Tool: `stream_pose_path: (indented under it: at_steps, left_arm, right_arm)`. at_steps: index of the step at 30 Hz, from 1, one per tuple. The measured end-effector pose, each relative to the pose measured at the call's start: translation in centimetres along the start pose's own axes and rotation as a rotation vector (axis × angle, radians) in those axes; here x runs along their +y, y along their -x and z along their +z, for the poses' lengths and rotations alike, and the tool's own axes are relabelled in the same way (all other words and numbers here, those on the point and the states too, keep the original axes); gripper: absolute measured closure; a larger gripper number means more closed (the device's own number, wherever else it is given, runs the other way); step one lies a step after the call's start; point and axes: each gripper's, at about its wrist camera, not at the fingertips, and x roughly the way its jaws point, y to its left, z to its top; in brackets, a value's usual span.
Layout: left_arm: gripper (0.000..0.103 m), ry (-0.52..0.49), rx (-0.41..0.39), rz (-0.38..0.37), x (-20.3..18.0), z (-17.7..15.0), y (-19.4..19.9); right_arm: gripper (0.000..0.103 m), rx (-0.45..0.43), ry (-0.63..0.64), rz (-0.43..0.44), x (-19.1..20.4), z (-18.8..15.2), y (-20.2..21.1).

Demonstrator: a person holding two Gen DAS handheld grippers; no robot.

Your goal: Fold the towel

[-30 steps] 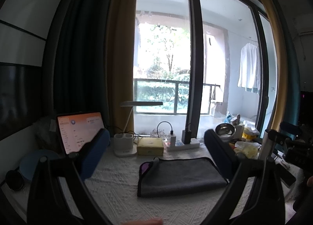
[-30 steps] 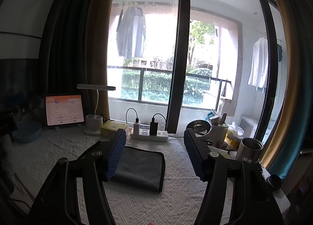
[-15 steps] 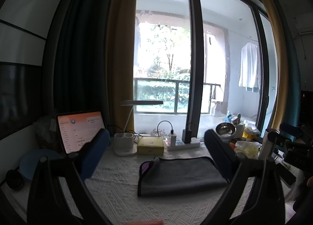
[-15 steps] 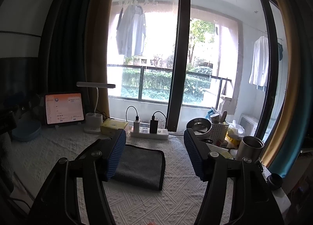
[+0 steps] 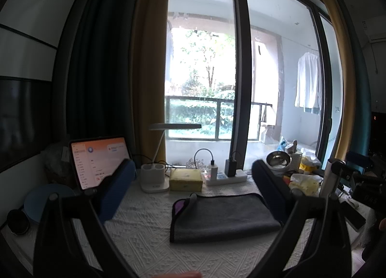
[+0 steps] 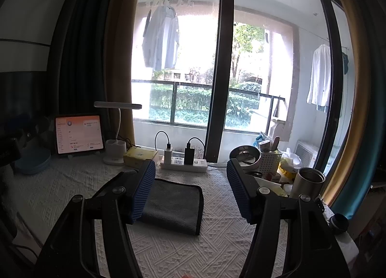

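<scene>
A dark grey towel (image 5: 222, 215) lies folded flat on the white textured tablecloth (image 5: 144, 229), with a purple patch showing at its turned-up far left corner. It also shows in the right wrist view (image 6: 173, 205), partly behind my left finger. My left gripper (image 5: 193, 181) is open and empty, held above the table in front of the towel. My right gripper (image 6: 190, 181) is open and empty, held above the towel's right side. Neither touches the towel.
Along the window stand a lit tablet (image 5: 99, 162), a white desk lamp (image 5: 154, 176), a yellow box (image 5: 185, 179) and a power strip (image 5: 226, 176). A steel bowl (image 6: 244, 157), a white basket (image 6: 270, 159) and a metal cup (image 6: 307, 181) crowd the right. A blue plate (image 5: 45, 200) sits left.
Both grippers have stayed open and nearly still. The right wrist view has shifted slightly. The towel has not moved.
</scene>
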Motion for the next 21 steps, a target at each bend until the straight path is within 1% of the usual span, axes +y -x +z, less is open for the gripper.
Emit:
stream_pose_path:
  at_steps: [21]
  left_arm:
    - [0.005,0.002,0.008,0.003,0.14,-0.45,-0.08]
  right_arm:
    - [0.038,0.004,-0.002,-0.003,-0.14,0.10,0.10]
